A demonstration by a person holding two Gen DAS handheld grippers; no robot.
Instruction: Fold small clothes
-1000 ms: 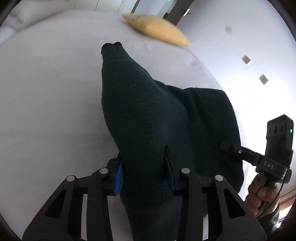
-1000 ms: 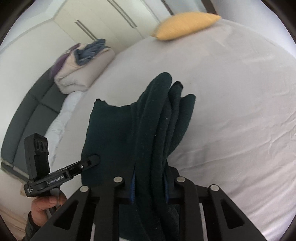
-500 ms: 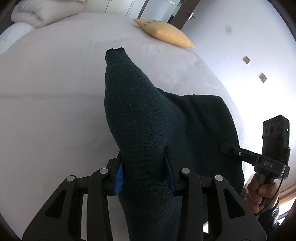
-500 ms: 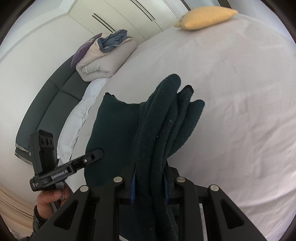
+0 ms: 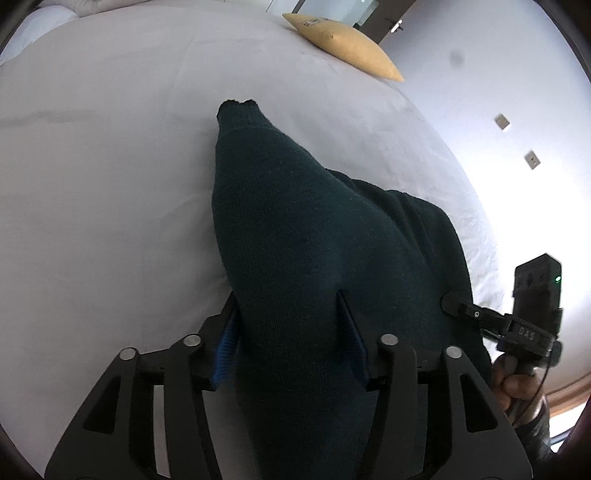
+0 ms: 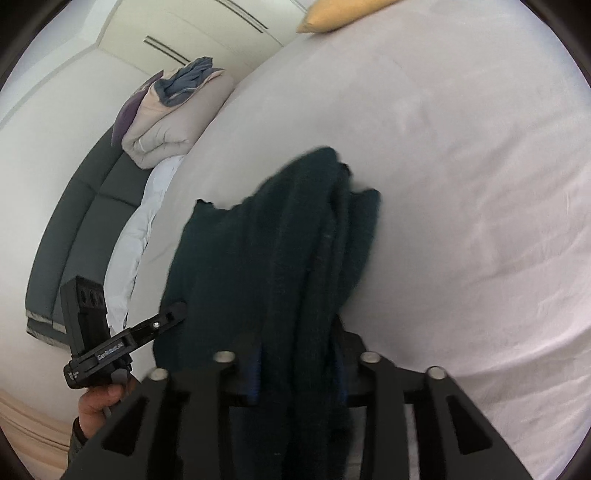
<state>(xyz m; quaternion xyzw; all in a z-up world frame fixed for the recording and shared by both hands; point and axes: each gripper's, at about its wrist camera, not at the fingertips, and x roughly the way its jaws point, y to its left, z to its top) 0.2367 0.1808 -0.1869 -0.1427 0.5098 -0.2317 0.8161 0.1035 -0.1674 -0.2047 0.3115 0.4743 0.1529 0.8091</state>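
Observation:
A dark green knit garment [image 5: 295, 240] hangs between both grippers above a white bed [image 5: 92, 184]. My left gripper [image 5: 288, 332] is shut on one end of it, and the cloth bulges forward over its jaws to a narrow cuff end [image 5: 238, 110]. My right gripper [image 6: 295, 369] is shut on the other end, where the garment [image 6: 303, 240] is bunched in several folds. The right gripper also shows in the left wrist view [image 5: 461, 308] at the garment's right edge. The left gripper also shows in the right wrist view [image 6: 166, 319] at its left edge.
A yellow pillow [image 5: 347, 50] lies at the far end of the bed, also in the right wrist view [image 6: 343, 13]. A folded duvet with clothes on top [image 6: 166, 114] sits on a dark sofa [image 6: 74, 236] to the left. White wardrobe doors [image 6: 184, 37] stand behind.
Both grippers have tilted and shifted with the garment still held. The right wrist view is now motion-blurred and the bunched folds have swung slightly left. Grips are unchanged.

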